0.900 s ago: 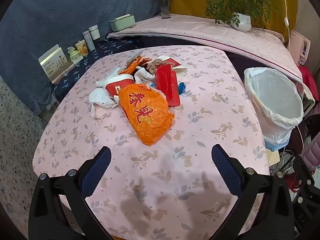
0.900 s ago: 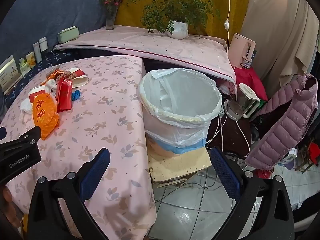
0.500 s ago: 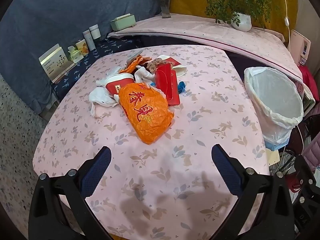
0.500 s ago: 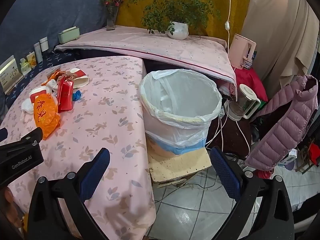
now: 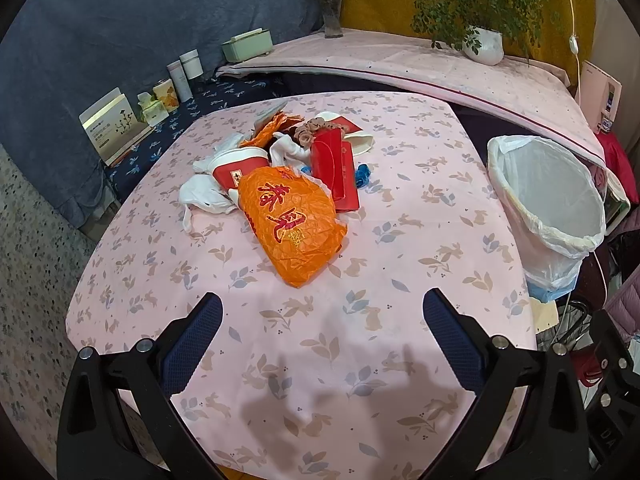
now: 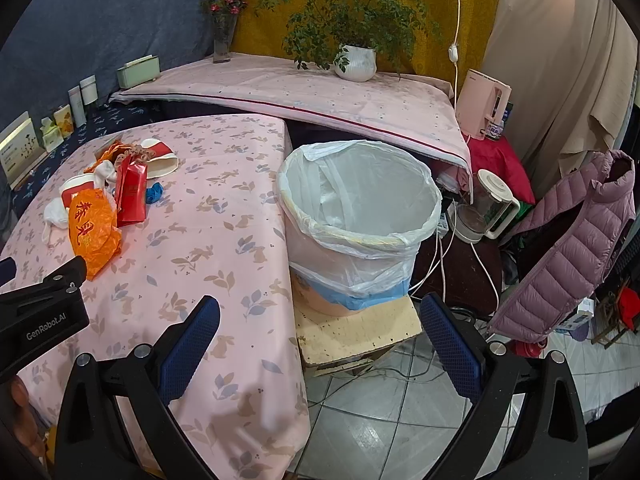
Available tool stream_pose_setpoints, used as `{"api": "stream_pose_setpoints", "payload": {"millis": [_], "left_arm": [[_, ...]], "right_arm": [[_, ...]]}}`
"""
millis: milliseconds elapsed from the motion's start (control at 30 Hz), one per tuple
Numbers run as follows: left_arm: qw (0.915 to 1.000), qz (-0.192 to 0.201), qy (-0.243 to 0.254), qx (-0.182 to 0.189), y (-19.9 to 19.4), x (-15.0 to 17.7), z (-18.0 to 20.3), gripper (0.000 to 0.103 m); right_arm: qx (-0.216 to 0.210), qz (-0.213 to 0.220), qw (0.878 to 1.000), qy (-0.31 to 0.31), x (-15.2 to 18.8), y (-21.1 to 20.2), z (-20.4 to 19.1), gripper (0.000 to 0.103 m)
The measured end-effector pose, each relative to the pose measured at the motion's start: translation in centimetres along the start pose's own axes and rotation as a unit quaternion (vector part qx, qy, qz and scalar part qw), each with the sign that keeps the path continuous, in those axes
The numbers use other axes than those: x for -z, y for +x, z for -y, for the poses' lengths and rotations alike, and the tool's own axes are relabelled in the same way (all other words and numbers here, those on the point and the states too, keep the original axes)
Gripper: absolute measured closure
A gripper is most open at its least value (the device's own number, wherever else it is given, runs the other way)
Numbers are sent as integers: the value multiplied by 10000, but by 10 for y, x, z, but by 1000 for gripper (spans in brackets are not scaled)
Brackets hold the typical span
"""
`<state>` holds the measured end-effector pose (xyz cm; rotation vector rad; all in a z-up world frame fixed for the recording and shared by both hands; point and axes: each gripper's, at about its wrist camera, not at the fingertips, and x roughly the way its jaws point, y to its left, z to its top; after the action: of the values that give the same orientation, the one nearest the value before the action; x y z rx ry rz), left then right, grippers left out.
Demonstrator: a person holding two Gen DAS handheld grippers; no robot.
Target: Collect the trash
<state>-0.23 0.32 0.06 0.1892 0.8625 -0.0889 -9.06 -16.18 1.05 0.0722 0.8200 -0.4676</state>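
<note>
While the left wrist view takes in the whole heap, the left gripper [image 5: 322, 326] has drifted only slightly nearer the orange bag [image 5: 291, 225] since a second ago; its fingers [image 5: 192, 344] stand wide and hold nothing; the red packet [image 5: 334, 170], the paper cup [image 5: 236, 166] and white wrappers lie just behind the orange bag, all on the worktop [image 5: 400, 360]; so the collecting, I judge, has not begun, and the approach is slow.

From the right wrist view, the right gripper [image 6: 318, 336] hangs over the worktop edge, fingers wide and empty; the lined bin [image 6: 356, 220] stands just beside that edge, well apart from the orange bag [image 6: 93, 234]; this view has hardly shifted.
</note>
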Motion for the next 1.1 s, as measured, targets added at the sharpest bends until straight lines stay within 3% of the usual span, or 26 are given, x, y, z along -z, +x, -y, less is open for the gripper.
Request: {"api": "stream_pose_setpoints", "payload": {"millis": [1100], "left_arm": [[10000,-19,-40,-19,-7,1,-3,7]], "right_arm": [[3,12,10000,-37,-2,-4,-3,7]]}}
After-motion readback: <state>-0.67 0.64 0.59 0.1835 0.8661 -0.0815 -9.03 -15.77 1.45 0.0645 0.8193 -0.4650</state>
